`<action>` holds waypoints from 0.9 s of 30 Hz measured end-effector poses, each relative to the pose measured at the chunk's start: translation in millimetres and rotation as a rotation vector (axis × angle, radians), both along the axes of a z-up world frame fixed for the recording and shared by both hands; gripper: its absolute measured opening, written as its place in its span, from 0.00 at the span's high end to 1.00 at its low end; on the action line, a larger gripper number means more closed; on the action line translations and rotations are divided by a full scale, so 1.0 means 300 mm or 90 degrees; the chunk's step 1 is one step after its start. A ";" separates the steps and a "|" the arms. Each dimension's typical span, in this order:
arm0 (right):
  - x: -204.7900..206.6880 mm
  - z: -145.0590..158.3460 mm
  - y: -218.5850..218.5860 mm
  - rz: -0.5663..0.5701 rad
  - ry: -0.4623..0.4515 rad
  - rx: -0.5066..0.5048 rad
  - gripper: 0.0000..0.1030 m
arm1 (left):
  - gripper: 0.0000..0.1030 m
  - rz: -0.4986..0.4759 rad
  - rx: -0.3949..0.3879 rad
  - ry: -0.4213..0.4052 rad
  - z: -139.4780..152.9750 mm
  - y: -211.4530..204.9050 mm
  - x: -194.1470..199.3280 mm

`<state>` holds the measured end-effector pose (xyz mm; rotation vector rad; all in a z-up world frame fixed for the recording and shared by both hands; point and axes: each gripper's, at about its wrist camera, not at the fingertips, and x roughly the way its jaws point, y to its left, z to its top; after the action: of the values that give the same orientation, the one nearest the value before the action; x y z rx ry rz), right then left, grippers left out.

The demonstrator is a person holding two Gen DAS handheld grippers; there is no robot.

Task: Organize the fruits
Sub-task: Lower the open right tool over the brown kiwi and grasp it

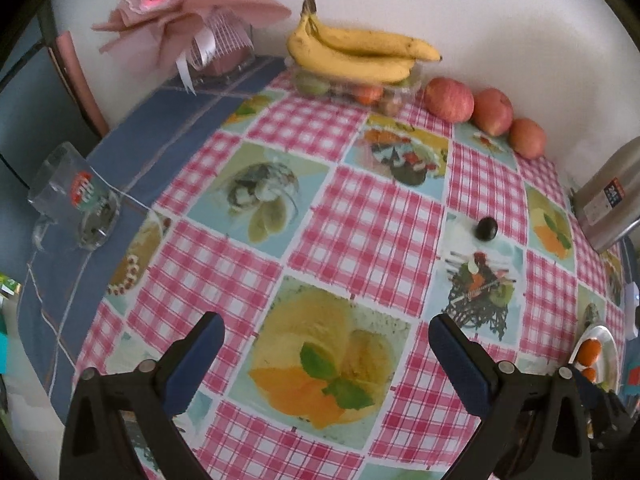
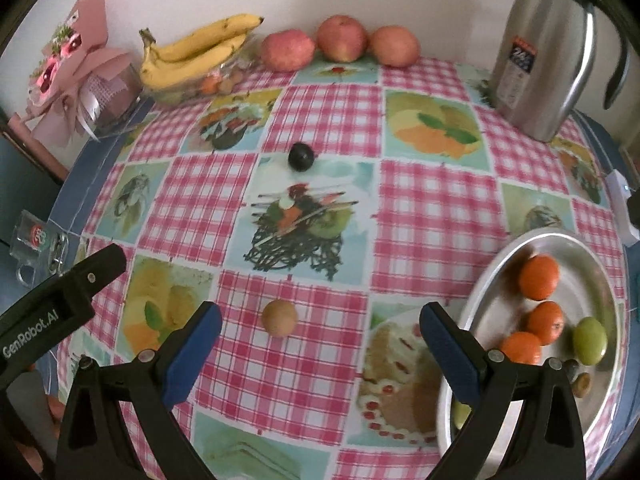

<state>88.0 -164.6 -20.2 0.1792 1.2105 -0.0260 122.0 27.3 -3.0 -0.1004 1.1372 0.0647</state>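
- Two grippers up and both empty. My right gripper has its jaws spread wide with nothing between them, and my left gripper is just as wide over bare tablecloth.
- Just ahead of my right gripper, a touch left of centre between the fingers, sits a small tan round fruit, alone on the checks. I judge that's my next pick, since it's the closest loose piece.
- Farther ahead along the same line lies a dark plum-like fruit. From my left gripper it's ahead and to the right, well out of reach.
- Off my right finger, touching nothing I hold, is the metal plate. It already carries three oranges and a green fruit, so I take it as the collecting spot. Sitting beside my right hand, it makes for short drops.
- Far ahead against the wall are bananas on a clear tray and three apples in a row. I'd say they're parked there out of the working area.
- Steel flask stands ahead-right, clear of my path.
- Left gripper's black body shows at my right camera's left edge, hanging back. My guess is it's leaving room for the right to work.
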 end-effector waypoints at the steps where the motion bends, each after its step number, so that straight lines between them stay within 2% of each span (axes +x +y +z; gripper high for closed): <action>1: 0.004 -0.017 0.007 0.003 0.009 0.000 0.04 | 0.00 -0.002 -0.004 0.009 -0.014 -0.002 0.003; 5: 0.010 -0.059 0.024 0.011 0.031 -0.009 0.04 | 0.00 -0.004 -0.008 0.032 -0.053 -0.006 0.013; 10: 0.022 -0.106 0.032 0.010 0.041 -0.011 0.04 | 0.00 0.002 0.034 0.062 -0.113 0.001 0.025; 14: 0.033 -0.144 0.040 0.013 0.056 -0.020 0.04 | 0.00 0.017 0.009 0.083 -0.147 0.027 0.030; 18: 0.042 -0.179 0.047 0.015 0.068 -0.032 0.04 | 0.00 0.021 0.011 0.082 -0.152 0.032 0.033; 27: 0.045 -0.189 0.054 0.030 0.058 -0.074 0.04 | 0.00 0.016 -0.001 0.086 -0.158 0.030 0.042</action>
<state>101.6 -148.3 -76.8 0.0485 1.2999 -0.0640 134.5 36.3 -50.4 -0.1133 1.2716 0.0940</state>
